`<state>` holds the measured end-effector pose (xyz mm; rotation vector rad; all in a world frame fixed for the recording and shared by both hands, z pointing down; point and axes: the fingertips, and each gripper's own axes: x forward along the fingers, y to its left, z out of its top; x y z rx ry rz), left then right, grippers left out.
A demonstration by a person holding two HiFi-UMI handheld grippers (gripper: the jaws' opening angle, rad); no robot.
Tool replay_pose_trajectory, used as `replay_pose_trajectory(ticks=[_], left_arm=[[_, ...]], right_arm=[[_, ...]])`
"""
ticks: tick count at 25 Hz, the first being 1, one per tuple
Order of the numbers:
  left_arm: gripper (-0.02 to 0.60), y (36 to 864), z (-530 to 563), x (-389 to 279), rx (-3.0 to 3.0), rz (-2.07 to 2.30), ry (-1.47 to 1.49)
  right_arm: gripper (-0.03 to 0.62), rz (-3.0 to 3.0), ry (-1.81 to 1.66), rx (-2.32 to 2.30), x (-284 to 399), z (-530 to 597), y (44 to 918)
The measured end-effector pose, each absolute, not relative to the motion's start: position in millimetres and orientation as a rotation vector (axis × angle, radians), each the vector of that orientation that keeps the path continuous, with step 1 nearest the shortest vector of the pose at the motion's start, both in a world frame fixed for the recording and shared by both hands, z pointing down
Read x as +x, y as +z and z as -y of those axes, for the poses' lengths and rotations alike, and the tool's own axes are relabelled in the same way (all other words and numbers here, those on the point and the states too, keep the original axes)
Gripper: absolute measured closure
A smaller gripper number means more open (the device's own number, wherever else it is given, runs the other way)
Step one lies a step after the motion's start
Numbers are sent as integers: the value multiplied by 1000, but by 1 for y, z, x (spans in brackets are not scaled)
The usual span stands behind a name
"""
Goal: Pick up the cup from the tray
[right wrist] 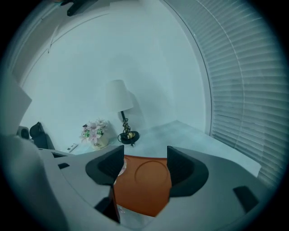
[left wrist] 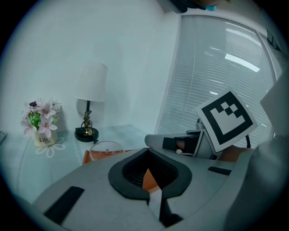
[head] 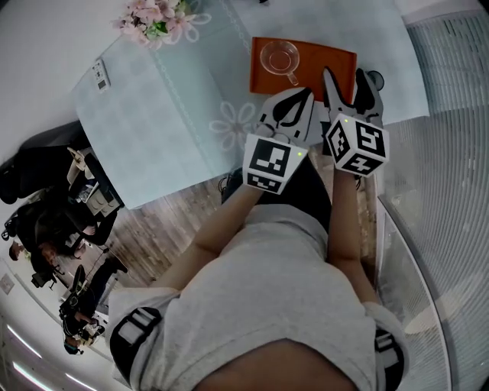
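Observation:
A clear glass cup (head: 280, 57) with a handle stands upright on the left half of the orange tray (head: 328, 61) on the glass table. My right gripper (head: 345, 80) hovers over the tray's near right part, open, with nothing between its fingers. In the right gripper view, the tray (right wrist: 142, 189) shows between the jaws of this gripper (right wrist: 145, 160), and the cup's edge (right wrist: 121, 169) peeks past the left pad. My left gripper (head: 293, 99) is shut and empty at the tray's near edge, short of the cup. In the left gripper view, the cup's rim (left wrist: 104, 148) shows beyond that gripper (left wrist: 148, 151).
A vase of pink flowers (head: 157, 19) and a remote (head: 101, 75) lie on the table (head: 168, 114) to the left. A white-shaded lamp (right wrist: 119, 108) stands behind the tray. Window blinds (head: 451, 69) run along the right. Chairs and people are on the floor at lower left.

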<state>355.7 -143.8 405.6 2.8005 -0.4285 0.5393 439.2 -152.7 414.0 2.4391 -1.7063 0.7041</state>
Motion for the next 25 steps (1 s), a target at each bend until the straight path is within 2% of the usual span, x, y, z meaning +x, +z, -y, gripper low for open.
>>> replay_pose_trajectory(ticks=[8, 12, 17, 25], left_arm=[[577, 403, 181, 302, 2747, 646, 496], [577, 404, 196, 276, 2704, 729, 479], [575, 409, 212, 253, 2661, 808, 468], [575, 417, 230, 236, 2600, 876, 454]], right_arm=[[328, 1933, 692, 2212, 371, 200, 416], [297, 1965, 705, 2115, 350, 215, 425], [248, 1923, 697, 2051, 340, 229, 441], [237, 1818, 761, 2027, 343, 243, 469]])
